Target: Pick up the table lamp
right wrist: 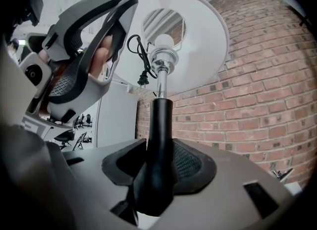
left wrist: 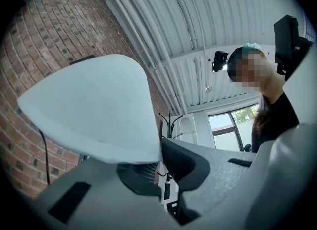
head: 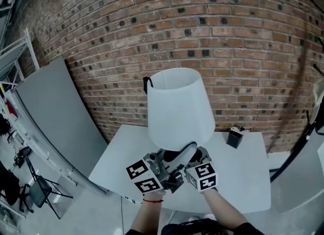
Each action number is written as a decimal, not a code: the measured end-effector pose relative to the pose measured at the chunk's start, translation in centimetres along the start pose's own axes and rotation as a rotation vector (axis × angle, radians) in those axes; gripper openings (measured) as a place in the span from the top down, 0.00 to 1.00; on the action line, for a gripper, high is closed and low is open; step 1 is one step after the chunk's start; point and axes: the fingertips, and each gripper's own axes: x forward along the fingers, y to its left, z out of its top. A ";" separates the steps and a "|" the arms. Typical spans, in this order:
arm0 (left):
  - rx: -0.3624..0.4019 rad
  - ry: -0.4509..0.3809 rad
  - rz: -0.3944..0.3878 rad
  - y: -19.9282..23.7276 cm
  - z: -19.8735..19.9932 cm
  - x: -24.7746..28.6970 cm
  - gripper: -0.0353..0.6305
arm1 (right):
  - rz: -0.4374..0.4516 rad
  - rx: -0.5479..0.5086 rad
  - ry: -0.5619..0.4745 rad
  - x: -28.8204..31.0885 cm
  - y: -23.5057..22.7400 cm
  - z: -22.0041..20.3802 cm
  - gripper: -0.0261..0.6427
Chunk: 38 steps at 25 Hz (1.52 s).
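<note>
"Two tongs, and both clenched?"
"Both. The right tongs (right wrist: 158, 162) grip the black stem (right wrist: 159, 120) of the table lamp (head: 178, 107). The left tongs (left wrist: 161, 167) pinch the rim of its white shade (left wrist: 94, 110)."
"Where's the lamp?"
"Upright over the near side of the white bench (head: 243, 178), brick wall (head: 228, 36) behind. A small black box (head: 234, 138) sits near the bench's far edge."

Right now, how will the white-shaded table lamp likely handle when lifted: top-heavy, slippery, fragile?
Probably top-heavy: the wide white shade sits high above the slim black stem that the right gripper clamps, so it may sway. The smooth tapered stem could slip. The bare bulb and thin shade look fragile.
</note>
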 end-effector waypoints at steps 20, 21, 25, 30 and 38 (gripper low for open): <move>0.109 -0.025 -0.035 -4.8 6.6 2.3 0.92 | 0.002 -0.062 -0.137 -2.4 1.2 8.8 0.72; 0.113 -0.026 -0.038 -4.9 6.9 2.4 0.92 | 0.002 -0.065 -0.142 -2.5 1.2 9.2 0.72; 0.134 -0.025 -0.047 -5.6 7.9 2.9 0.92 | 0.004 -0.076 -0.168 -2.8 1.3 10.6 0.72; 0.161 -0.030 -0.062 -6.9 9.2 3.6 0.92 | 0.001 -0.089 -0.192 -3.6 1.3 12.6 0.72; 0.185 -0.044 -0.074 -8.4 10.7 4.0 0.92 | 0.002 -0.106 -0.215 -4.4 1.8 14.7 0.72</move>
